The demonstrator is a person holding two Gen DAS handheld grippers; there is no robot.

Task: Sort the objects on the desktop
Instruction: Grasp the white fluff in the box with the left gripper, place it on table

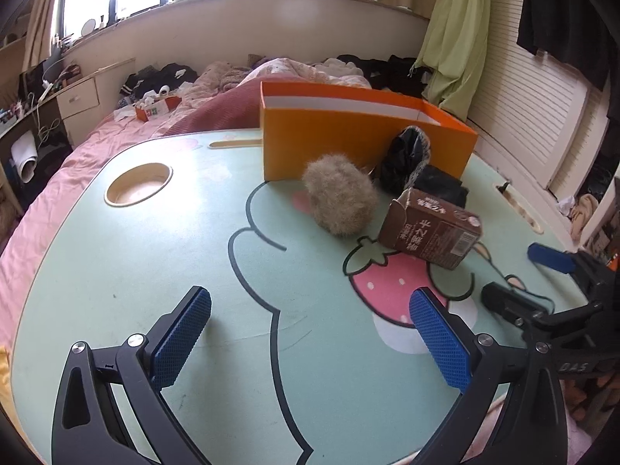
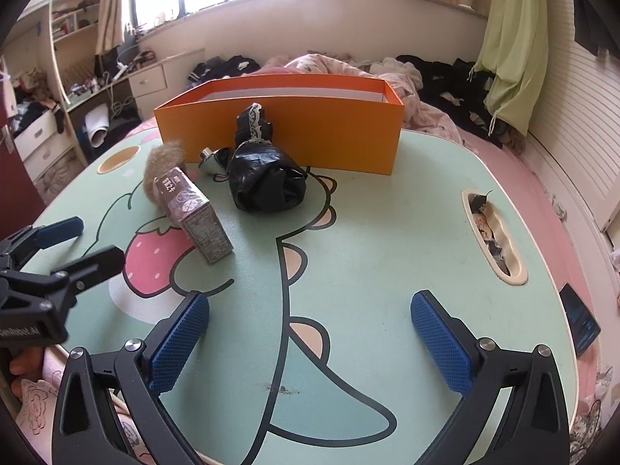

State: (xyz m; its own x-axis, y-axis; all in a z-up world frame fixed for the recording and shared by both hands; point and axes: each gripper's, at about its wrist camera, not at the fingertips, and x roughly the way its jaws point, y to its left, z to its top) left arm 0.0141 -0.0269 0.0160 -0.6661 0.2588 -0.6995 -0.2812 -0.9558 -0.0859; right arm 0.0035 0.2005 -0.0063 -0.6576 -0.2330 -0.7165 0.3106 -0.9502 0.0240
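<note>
An open orange box (image 1: 364, 143) (image 2: 294, 131) stands at the far side of the green cartoon lap table (image 1: 155, 255) (image 2: 387, 232). In front of it lie a beige fur ball (image 1: 341, 201) (image 2: 166, 162), a brown milk carton (image 1: 430, 232) (image 2: 197, 217) on its side, a crumpled black bag (image 1: 405, 159) (image 2: 267, 182), black lace-trimmed cloth (image 2: 254, 122) and a small silver bell (image 2: 211, 162). My left gripper (image 1: 310, 333) is open above bare table, short of the fur ball. My right gripper (image 2: 310, 333) (image 1: 519, 279) is open over the table's near right part, with nothing between its fingers.
The table rests on a pink bed with heaped clothes and bedding (image 1: 271, 73) behind the box. A round cup recess (image 1: 137, 184) lies at the table's left, a long slot (image 2: 492, 236) with small items at its right. A dark phone (image 2: 579, 323) lies near the right edge.
</note>
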